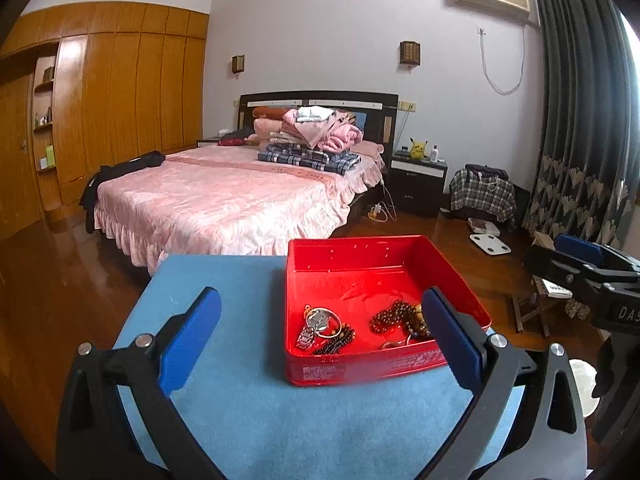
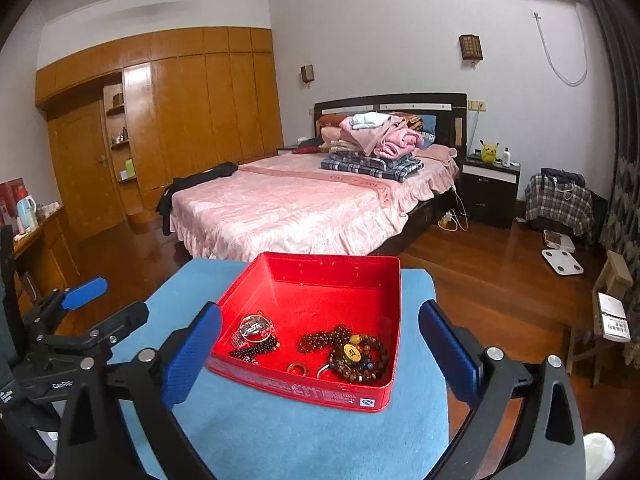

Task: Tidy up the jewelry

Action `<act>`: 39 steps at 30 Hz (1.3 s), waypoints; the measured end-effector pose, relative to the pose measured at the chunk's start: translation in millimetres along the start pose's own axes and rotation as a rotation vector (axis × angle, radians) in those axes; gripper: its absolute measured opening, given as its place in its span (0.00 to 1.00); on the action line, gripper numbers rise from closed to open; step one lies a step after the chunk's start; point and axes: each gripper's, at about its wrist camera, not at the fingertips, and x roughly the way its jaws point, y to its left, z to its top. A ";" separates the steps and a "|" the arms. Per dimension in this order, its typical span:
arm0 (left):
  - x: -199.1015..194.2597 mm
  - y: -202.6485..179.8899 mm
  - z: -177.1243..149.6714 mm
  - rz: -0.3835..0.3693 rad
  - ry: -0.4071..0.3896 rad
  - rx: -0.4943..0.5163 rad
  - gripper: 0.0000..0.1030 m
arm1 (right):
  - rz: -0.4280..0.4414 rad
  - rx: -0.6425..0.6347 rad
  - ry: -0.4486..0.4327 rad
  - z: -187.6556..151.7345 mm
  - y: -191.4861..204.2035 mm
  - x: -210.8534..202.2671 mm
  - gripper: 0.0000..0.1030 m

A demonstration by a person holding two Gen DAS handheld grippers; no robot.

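A red tin box sits on a blue-covered surface. Inside lie a silver watch, a dark bead bracelet and brown bead strings. My left gripper is open, its blue pads wide apart in front of the box with nothing held. In the right wrist view the same box holds the watch, brown beads, an amber-pendant bracelet and a ring. My right gripper is open and empty just short of the box. The left gripper shows at the left edge.
Behind the surface are a pink bed with folded clothes, a wooden wardrobe, a dark nightstand and polished wood floor. A white scale and a small stool with papers are at the right.
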 end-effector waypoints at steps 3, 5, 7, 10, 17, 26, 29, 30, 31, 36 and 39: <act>-4.9 0.0 1.6 0.003 -0.014 0.006 0.95 | 0.004 -0.008 -0.005 -0.1 2.6 -4.2 0.94; -7.6 0.5 2.3 0.005 -0.023 0.009 0.95 | 0.004 -0.011 -0.010 -0.1 3.6 -6.5 0.94; -9.5 0.4 2.9 0.004 -0.028 0.007 0.95 | 0.011 -0.010 -0.013 0.2 4.3 -7.7 0.94; -12.8 1.3 3.4 0.007 -0.040 0.009 0.95 | 0.016 -0.016 -0.020 0.8 5.4 -8.8 0.94; -14.9 5.3 2.3 0.009 -0.050 -0.001 0.95 | 0.027 -0.017 -0.021 -0.3 8.3 -10.5 0.94; -14.3 6.4 2.4 0.009 -0.048 -0.006 0.95 | 0.032 -0.032 -0.015 -1.2 12.5 -11.5 0.94; -15.4 6.9 3.2 0.012 -0.051 -0.007 0.95 | 0.033 -0.033 -0.015 -0.4 13.0 -11.4 0.94; -16.4 7.5 3.6 0.011 -0.053 -0.010 0.95 | 0.031 -0.034 -0.015 -0.4 12.9 -11.3 0.94; -16.7 8.2 4.0 0.010 -0.055 -0.012 0.95 | 0.030 -0.037 -0.015 0.0 13.1 -11.1 0.94; -17.5 10.2 5.3 0.011 -0.058 -0.018 0.95 | 0.030 -0.038 -0.017 0.7 13.8 -11.3 0.94; -17.8 10.3 5.3 0.012 -0.059 -0.016 0.95 | 0.031 -0.039 -0.017 0.4 13.7 -11.5 0.94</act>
